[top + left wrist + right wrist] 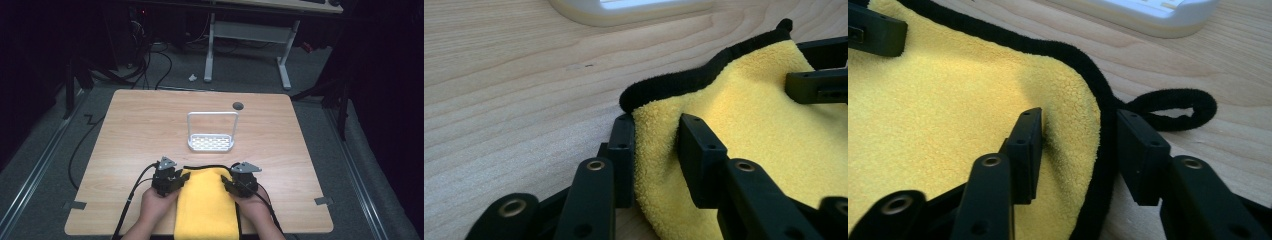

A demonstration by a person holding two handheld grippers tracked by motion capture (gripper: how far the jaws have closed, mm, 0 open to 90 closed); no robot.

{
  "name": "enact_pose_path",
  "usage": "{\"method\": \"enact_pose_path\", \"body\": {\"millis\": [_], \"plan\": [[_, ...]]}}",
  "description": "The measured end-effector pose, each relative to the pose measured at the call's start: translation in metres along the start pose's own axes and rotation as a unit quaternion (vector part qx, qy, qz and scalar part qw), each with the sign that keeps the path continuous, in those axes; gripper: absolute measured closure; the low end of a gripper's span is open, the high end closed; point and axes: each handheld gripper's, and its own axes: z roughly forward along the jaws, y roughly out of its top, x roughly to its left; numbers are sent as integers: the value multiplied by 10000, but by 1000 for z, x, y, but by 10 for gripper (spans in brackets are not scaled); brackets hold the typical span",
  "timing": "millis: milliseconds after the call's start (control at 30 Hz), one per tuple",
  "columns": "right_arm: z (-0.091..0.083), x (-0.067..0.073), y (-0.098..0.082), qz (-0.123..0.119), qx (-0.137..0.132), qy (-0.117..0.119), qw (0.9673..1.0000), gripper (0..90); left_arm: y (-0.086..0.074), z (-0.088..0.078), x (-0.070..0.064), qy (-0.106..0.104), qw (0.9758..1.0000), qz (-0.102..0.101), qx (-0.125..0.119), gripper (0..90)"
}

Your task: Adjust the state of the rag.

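While the yellow cloth (207, 205) lies flat at the near edge of the worktop (130, 130), short of the white rack (211, 142), nothing lifted or folded yet; gripping both far corners apparently underway. Left tool (654, 150) partly open, straddling the left corner, one jaw beside the hem, one on top. Right tool (1080, 150) likewise half apart, astride the black-edged right corner, not yet clamped.

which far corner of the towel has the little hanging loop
The far corner at the right gripper: a black loop sticks out from the towel edge onto the table there. The corner at the left gripper has plain black trim.
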Motion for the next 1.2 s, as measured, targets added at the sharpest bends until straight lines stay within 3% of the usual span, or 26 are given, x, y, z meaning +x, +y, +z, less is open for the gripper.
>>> {"method": "enact_pose_path", "body": {"millis": [333,533,933,1200], "plan": [[0,4,-2,22,-91,217,9997,771,0,0,2,-94,9999,-65,19,736],[0,5,-2,38,-76,242,9997,780,0,0,-1,-18,10000,-2,-13,767],[-5,8,-2,-27,-369,38,9993,781,0,-2,-5,160,9998,59,-136,825],[-15,9,0,5,-723,-31,9974,781,5,-10,-13,253,9984,147,-478,832]]}}
